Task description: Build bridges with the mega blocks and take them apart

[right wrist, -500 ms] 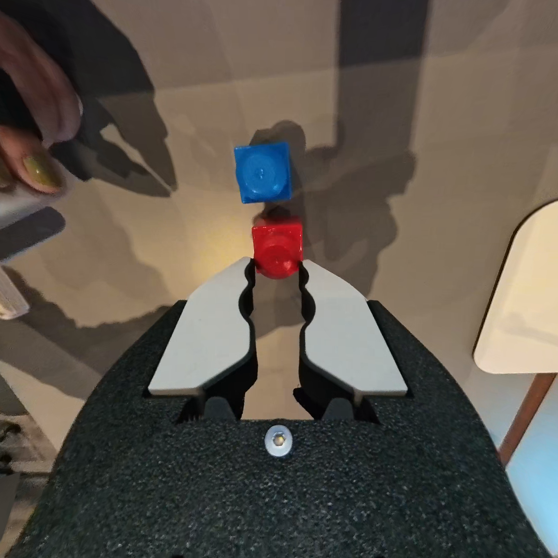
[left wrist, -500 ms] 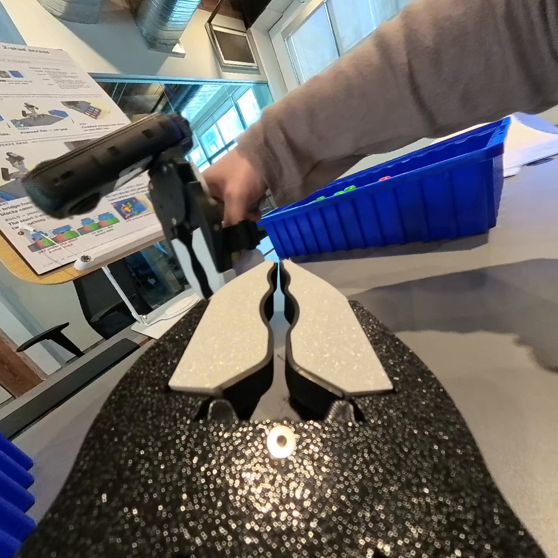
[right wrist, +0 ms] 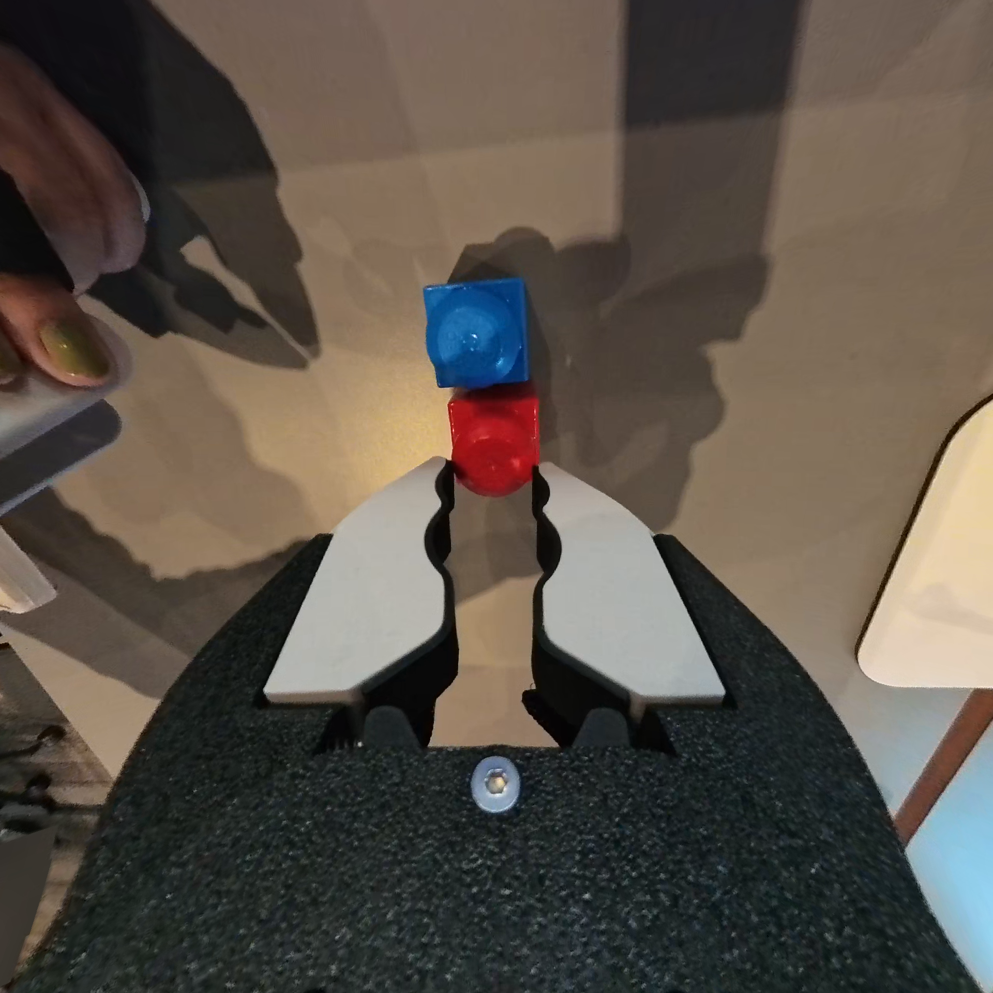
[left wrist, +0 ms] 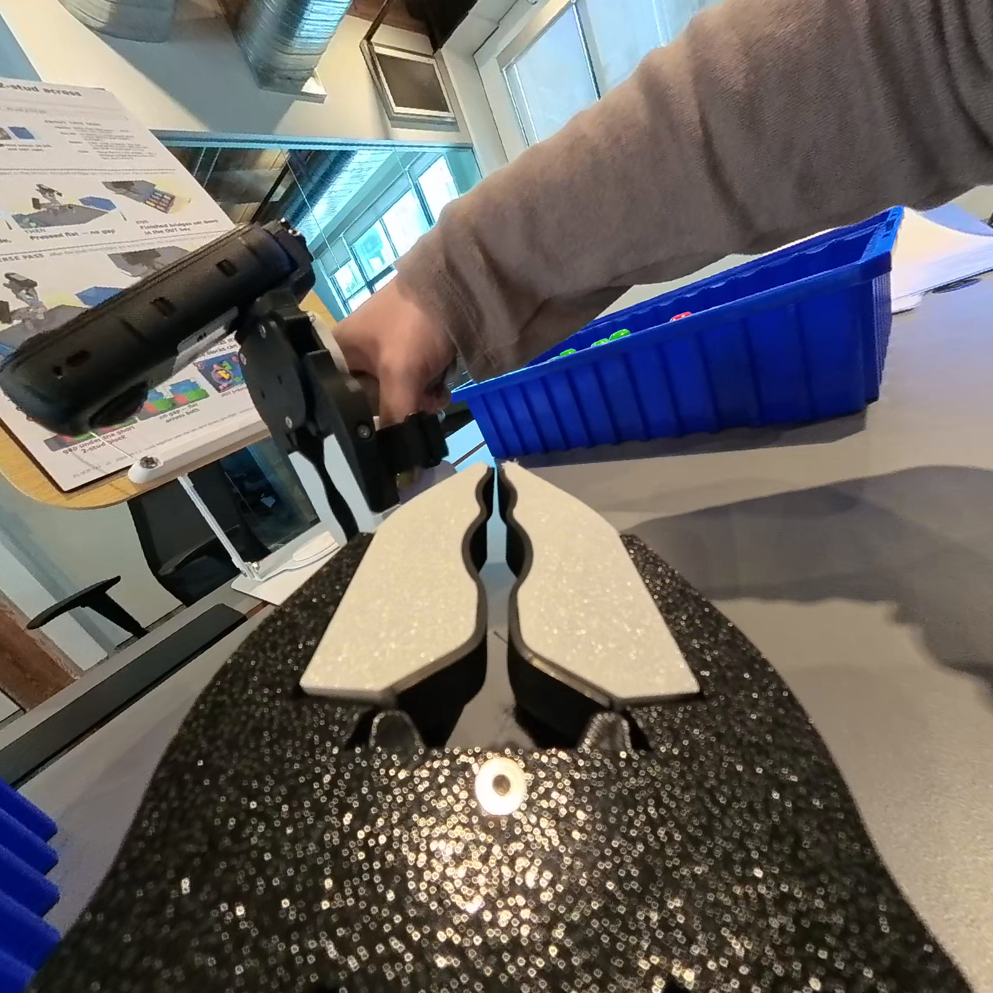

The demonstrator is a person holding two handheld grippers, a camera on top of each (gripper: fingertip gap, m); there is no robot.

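In the right wrist view I look down on the table. My right gripper [right wrist: 493, 473] is shut on a red one-stud block [right wrist: 494, 443], held at the fingertips. A blue one-stud block [right wrist: 475, 338] stands just beyond it and the two touch edge to edge. My left gripper [left wrist: 495, 473] is shut and empty, its tips almost touching, low over the grey table [left wrist: 806, 806]. In the left wrist view the right gripper's black body [left wrist: 161, 333] is held by a hand in a grey sleeve [left wrist: 698, 188]. Its fingertips and both blocks are hidden there.
A blue bin [left wrist: 752, 376] with green and red blocks inside stands at the back right. Another blue bin's edge [left wrist: 21, 886] is at the bottom left. An instruction board [left wrist: 80, 215] stands at the left. A hand [right wrist: 64, 322] and a white board [right wrist: 940, 564] flank the right wrist view. The left gripper's tips are roughly 12 cm from the right gripper's.
My right gripper has brought the red block forward to the blue block: the gap between them has closed. My left gripper stays shut and has hardly moved.
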